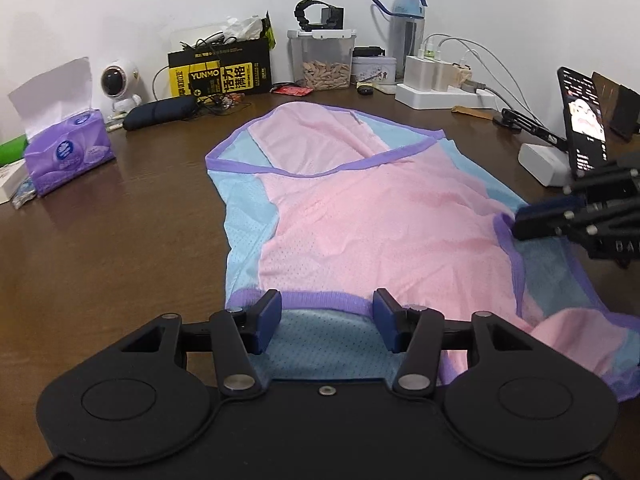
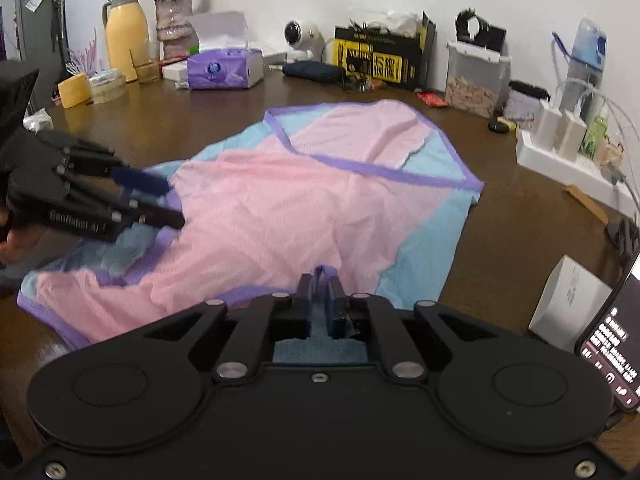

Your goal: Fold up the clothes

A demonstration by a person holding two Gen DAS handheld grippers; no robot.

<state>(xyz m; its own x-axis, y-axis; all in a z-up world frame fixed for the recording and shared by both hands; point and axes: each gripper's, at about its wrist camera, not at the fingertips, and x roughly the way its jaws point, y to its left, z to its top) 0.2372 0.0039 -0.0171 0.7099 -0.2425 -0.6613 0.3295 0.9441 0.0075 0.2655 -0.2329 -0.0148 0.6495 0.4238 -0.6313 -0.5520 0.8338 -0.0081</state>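
A pink and light-blue mesh garment (image 1: 360, 220) with purple trim lies spread on the brown table (image 1: 100, 260). My left gripper (image 1: 326, 312) hovers open at the near hem. The purple band runs flat between its blue pads (image 1: 268, 316), which do not touch it. In the right wrist view the same left gripper (image 2: 166, 200) reaches in from the left over the garment's (image 2: 280, 200) edge. My right gripper (image 2: 320, 292) stands nearly closed on a pinched-up loop of purple hem. In the left wrist view the right gripper (image 1: 520, 220) meets the garment's right edge.
Along the back wall stand a purple tissue box (image 1: 68, 152), a black-and-yellow box (image 1: 220, 72), a clear container (image 1: 322, 60), a water bottle (image 1: 408, 20) and a power strip (image 1: 440, 96). A phone on a stand (image 1: 584, 120) and a white box (image 2: 568, 304) sit at the right.
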